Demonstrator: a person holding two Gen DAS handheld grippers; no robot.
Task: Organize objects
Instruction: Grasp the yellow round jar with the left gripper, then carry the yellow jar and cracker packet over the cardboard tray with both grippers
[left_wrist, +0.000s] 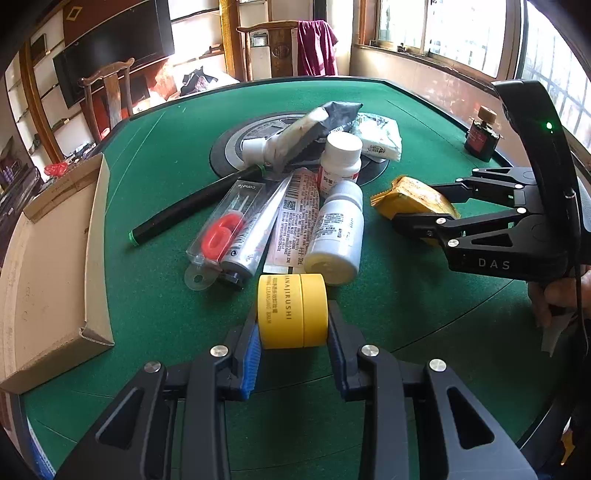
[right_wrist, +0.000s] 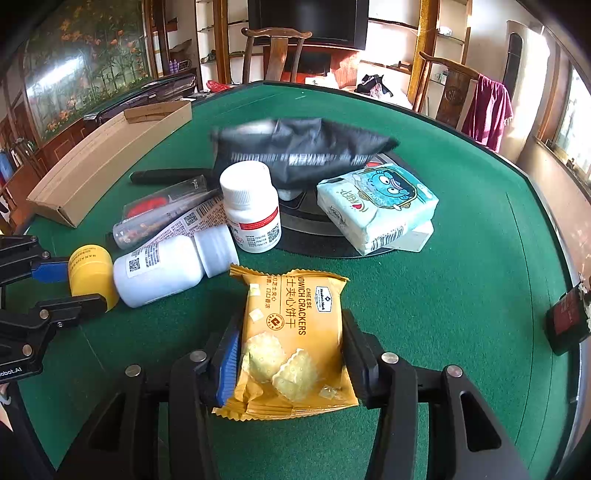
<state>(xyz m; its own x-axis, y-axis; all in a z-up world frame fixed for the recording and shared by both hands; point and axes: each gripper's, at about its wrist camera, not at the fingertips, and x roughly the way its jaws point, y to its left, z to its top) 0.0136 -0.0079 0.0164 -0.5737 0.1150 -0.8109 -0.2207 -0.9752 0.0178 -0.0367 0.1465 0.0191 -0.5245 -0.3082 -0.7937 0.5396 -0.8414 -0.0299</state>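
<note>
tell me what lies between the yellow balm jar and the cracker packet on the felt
The lying white bottle sits between the yellow jar and the cracker packet, clearest in the right wrist view.

left gripper (left_wrist: 293, 341): black plastic two-finger linkage with triangular cut-outs, round silver screw heads at the joints, ribbed blue pads on the inner finger faces
right gripper (right_wrist: 291, 354): same black build, silver screws, a blue ribbed pad on its left finger
right gripper body: white "DAS" lettering, a curved black handle with a small green light (lit), a thin black cable down its side
left gripper body: white lettering ending "obot.AI"
</note>
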